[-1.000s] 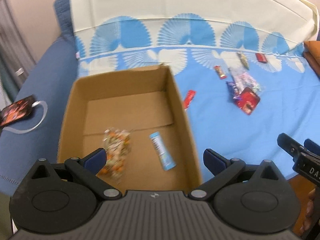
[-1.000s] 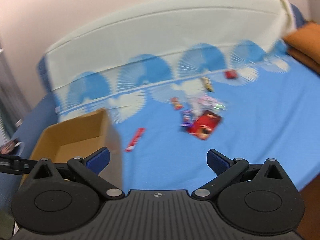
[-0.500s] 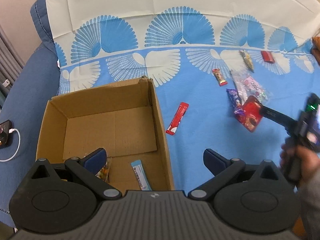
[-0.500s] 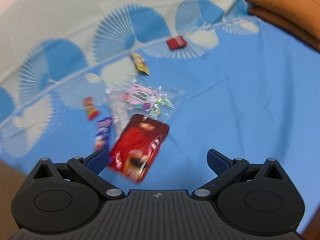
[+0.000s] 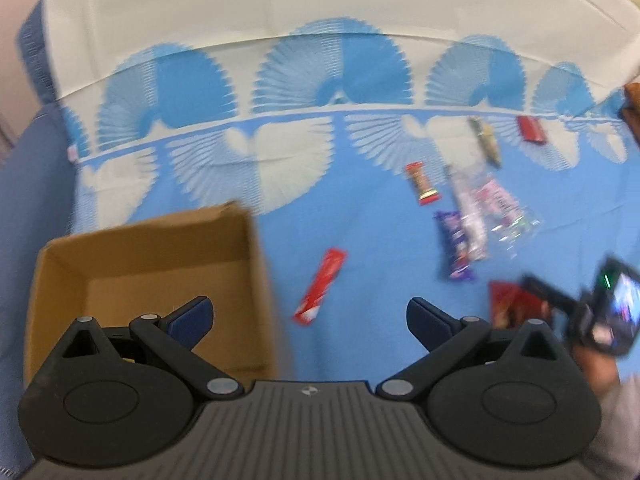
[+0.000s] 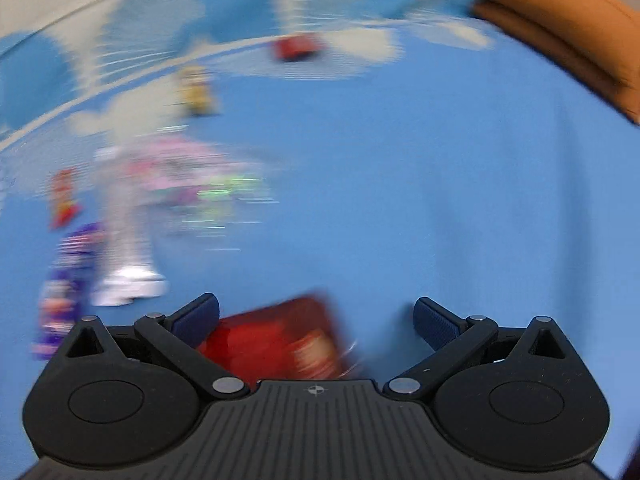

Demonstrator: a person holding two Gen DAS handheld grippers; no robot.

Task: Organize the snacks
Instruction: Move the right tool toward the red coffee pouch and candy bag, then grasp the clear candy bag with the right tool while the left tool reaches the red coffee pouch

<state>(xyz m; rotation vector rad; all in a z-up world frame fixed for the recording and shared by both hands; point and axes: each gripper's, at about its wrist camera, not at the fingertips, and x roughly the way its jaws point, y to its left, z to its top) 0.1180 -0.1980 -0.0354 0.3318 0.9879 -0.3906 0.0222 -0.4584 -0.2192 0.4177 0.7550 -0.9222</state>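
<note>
The flat red foil snack packet [image 6: 280,340] lies on the blue bedsheet [image 6: 400,200] at lower centre of the right wrist view, between the spread, empty fingers of the right gripper [image 6: 316,316], nearer the left finger. The left gripper [image 5: 310,314], also open and empty, hangs by the brown cardboard box [image 5: 152,256], so the right one is nearer

No text, brand, number or sign can be read in either view; motion blur smears all the packaging. In the left wrist view, the long red wrapper [image 5: 320,286] at centre shows only a pale smudge at its lower end, and the purple packet [image 5: 455,245] at right of centre carries white marks too blurred to make out. The small lit screen [image 5: 626,312] at the right edge shows only coloured patches. In the right wrist view, the red pouch [image 6: 280,340] at lower centre has a lighter printed panel, but no letters resolve. A small round emblem [image 6: 316,390] sits on the gripper body, without lettering.
</note>
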